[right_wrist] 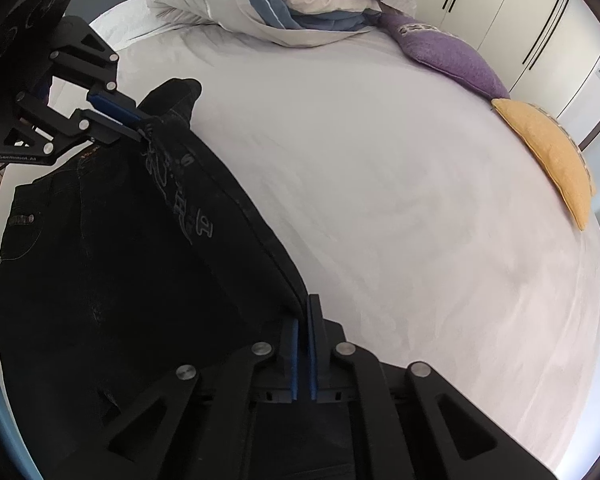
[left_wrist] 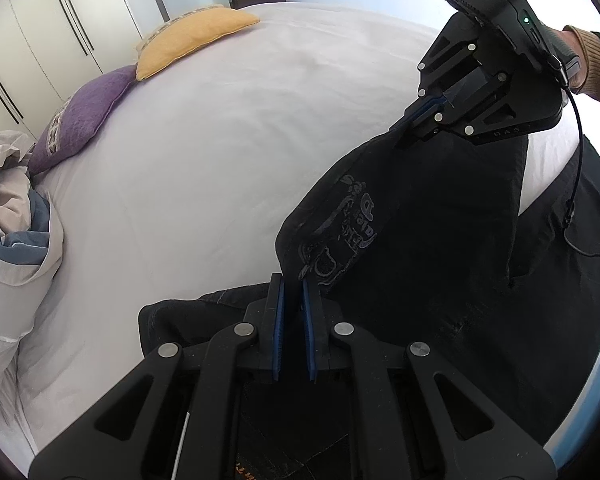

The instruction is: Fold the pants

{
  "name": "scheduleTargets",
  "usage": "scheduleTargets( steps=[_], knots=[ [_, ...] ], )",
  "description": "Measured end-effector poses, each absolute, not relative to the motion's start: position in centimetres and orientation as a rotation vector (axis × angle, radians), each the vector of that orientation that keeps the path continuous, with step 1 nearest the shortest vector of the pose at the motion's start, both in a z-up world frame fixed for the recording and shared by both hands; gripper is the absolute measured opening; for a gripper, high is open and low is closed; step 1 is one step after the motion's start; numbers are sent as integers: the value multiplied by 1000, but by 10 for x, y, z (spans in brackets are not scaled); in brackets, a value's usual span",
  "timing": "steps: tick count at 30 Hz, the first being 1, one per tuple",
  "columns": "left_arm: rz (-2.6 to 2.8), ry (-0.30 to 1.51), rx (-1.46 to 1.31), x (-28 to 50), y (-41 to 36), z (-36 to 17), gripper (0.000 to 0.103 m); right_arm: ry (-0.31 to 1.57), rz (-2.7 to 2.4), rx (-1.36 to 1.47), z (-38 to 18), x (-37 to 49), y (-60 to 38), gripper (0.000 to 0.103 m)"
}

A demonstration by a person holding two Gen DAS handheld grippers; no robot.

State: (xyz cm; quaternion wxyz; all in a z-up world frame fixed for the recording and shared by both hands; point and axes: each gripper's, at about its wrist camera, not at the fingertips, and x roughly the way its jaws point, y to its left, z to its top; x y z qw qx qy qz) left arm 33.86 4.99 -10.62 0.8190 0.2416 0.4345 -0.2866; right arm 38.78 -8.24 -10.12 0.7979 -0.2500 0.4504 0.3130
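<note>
Black pants [left_wrist: 420, 240] with a grey print lie folded on the white bed [left_wrist: 220, 140], one edge lifted between the two grippers. In the left wrist view my left gripper [left_wrist: 294, 284] is at the bottom, shut on a corner of that edge. My right gripper [left_wrist: 410, 120] is at the upper right, shut on the far end of the same edge. In the right wrist view the right gripper [right_wrist: 305, 312] pinches the pants [right_wrist: 120, 260] at the bottom. There the left gripper [right_wrist: 140, 122] grips the fabric at the upper left. A waistband with a button shows at the left.
A purple pillow [left_wrist: 80, 116] and a yellow pillow [left_wrist: 192, 36] lie at the bed's far side, and a crumpled duvet [left_wrist: 8, 216] is heaped at one end. White wardrobe doors [left_wrist: 60, 12] stand behind. A brown sleeve [left_wrist: 592, 68] holds the right gripper. Bare sheet [right_wrist: 380, 200] stretches beside the pants.
</note>
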Motion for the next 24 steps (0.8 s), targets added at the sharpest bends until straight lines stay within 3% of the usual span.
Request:
scheduleTargets(
  steps=[24],
  knots=[
    [-737, 976, 542, 185, 72, -135, 8, 1002, 816, -528, -118, 240, -43, 4]
  ],
)
